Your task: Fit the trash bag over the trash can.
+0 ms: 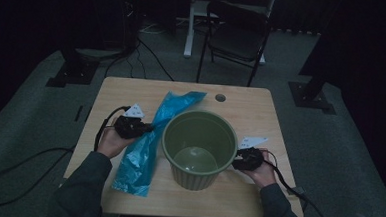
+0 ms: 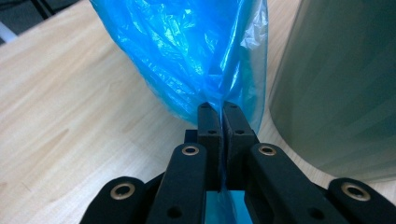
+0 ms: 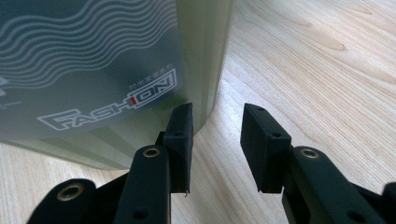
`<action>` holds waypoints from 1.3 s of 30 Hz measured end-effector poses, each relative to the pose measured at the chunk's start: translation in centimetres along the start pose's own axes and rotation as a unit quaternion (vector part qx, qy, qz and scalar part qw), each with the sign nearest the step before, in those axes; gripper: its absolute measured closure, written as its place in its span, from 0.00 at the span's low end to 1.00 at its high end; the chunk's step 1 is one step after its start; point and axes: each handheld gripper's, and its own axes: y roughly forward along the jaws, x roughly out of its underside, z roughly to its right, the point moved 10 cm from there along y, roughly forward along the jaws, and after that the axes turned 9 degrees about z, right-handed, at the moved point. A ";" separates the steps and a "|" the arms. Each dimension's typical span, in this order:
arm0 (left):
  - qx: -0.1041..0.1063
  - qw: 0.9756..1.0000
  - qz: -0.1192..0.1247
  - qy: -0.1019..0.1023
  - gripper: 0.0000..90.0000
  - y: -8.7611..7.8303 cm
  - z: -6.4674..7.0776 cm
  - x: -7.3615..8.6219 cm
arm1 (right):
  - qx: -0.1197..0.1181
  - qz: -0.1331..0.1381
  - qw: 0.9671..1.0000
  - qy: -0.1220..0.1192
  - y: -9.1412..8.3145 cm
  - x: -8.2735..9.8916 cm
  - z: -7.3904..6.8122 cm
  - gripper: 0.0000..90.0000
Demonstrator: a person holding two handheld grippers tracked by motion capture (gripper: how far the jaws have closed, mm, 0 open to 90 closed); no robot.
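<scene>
While the left gripper (image 2: 222, 109) pinches the blue bag (image 2: 196, 51) beside the bin (image 1: 199, 149) on the counter (image 1: 131, 93), probably to line the bin, the right gripper (image 3: 217, 126) waits unclenched against its wall, likely to steady it.

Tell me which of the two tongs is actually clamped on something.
The left tongs: their jaws are pinched shut on the blue plastic bag. The right tongs stand open beside the green bin, with nothing between the jaws.
</scene>
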 end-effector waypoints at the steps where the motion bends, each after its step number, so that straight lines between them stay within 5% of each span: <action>1: 0.002 1.000 0.003 0.000 0.98 -0.1 0.0 -0.2 | 0.000 0.000 1.000 0.001 0.0 0.0 0.0 0.71; 18: 0.017 0.999 0.033 0.015 0.98 -1.8 0.1 -3.6 | -0.005 -0.003 1.000 -0.001 0.1 0.1 -0.1 0.74; 39: 0.051 0.995 0.074 0.040 0.98 -4.1 1.7 -8.2 | -0.010 -0.005 1.000 -0.001 0.0 0.1 -0.2 0.76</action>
